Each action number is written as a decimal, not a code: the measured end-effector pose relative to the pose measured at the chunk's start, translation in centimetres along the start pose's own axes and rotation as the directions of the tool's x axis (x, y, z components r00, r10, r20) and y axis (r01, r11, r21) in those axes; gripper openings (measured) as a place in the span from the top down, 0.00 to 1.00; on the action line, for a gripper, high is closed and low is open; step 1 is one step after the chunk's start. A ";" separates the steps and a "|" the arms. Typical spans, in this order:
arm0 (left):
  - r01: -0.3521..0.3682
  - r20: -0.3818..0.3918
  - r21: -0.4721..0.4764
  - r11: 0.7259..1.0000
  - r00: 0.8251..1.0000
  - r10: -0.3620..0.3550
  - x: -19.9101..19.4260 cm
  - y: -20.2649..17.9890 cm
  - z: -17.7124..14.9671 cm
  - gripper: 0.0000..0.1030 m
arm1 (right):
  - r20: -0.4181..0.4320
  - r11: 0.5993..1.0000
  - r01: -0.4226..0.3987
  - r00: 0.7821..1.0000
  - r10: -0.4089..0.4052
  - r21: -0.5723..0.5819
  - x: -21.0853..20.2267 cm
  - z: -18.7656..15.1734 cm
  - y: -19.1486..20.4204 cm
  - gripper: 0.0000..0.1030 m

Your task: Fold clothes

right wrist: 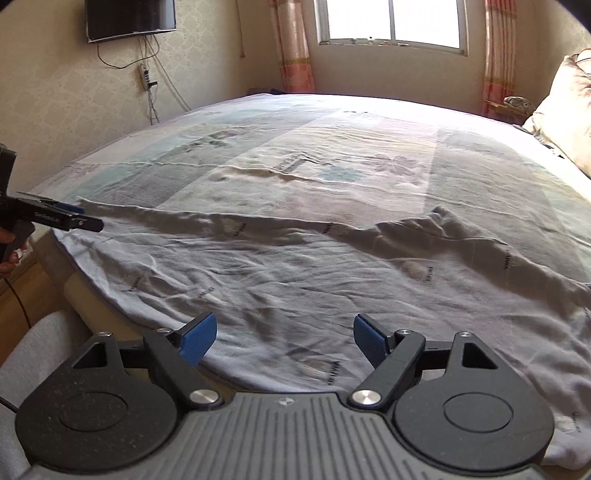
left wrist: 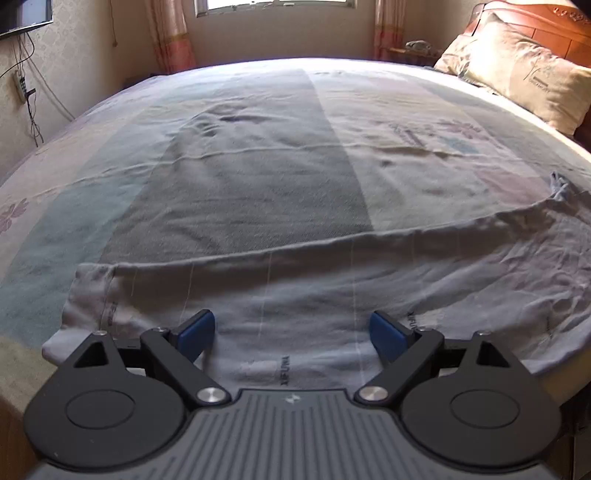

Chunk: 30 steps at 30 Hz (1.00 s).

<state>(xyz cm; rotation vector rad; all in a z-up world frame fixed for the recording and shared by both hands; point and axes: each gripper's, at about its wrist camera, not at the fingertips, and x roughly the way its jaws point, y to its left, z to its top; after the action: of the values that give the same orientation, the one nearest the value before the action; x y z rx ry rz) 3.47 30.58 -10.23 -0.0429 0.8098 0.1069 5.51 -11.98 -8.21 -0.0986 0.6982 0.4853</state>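
Blue pads (left wrist: 195,332) of the left gripper (left wrist: 293,334) are seen spread wide apart above the near edge of the bed (left wrist: 258,155), with nothing between them. The right gripper (right wrist: 284,338) is likewise held over the near edge, its jaws wide apart and empty, with only cloth below them.

Beneath both lies the task's thing, a pale grey garment (right wrist: 295,266) printed with small dark lettering and thin white lines. It is spread flat but wrinkled along the near edge of the bed, part of it draped over that edge, and its far hem is laid roughly parallel to it. In the right wrist view the left gripper is seen from the side near the garment's left end.

Beyond the garment, a striped and flowered bedsheet (right wrist: 332,147) is stretched to the far edge. Pillows (left wrist: 524,70) are stacked at the right end. A window (right wrist: 391,22) with curtains (right wrist: 291,48) is set behind the bed, and a television (right wrist: 129,18) is mounted on the left wall.
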 end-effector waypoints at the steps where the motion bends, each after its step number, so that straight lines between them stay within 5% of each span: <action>1: 0.011 0.005 -0.056 0.998 1.000 -0.011 -0.2 0.7 0.0 0.09 | -0.017 0.999 0.039 0.999 -0.039 0.015 -0.2 -0.5 -1.0 0.17; 5: -0.010 -0.002 -0.079 0.997 1.000 0.010 -1.7 0.2 0.7 0.10 | -0.039 0.989 0.118 0.993 -0.115 0.090 -1.3 -3.0 -4.8 0.16; 11: 0.143 0.040 0.132 0.981 0.988 -0.149 -4.6 -8.1 2.1 0.10 | -0.004 0.987 0.119 0.993 -0.119 0.110 -1.4 -3.4 -4.6 0.07; 18: 0.196 -0.014 0.349 0.916 0.979 -0.204 -1.8 -16.9 1.3 0.10 | 0.080 0.989 0.110 0.992 -0.102 -0.102 -3.1 -2.9 -1.1 0.07; 21: 0.212 -0.055 0.302 0.929 0.977 -0.205 -0.4 -17.1 0.9 0.08 | 0.103 0.971 0.092 0.992 -0.071 -0.221 -3.1 -2.5 0.9 0.07; 30: 0.244 -0.077 0.258 0.935 0.970 -0.232 -0.7 -16.3 0.9 0.08 | 0.099 0.812 0.091 0.994 -0.041 -0.577 0.6 -1.6 7.8 0.07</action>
<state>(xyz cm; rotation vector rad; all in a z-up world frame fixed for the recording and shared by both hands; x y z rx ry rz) 5.51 14.37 -9.15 0.1108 0.8529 -0.2341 1.43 -5.26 -9.26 -0.6788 0.4414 0.6217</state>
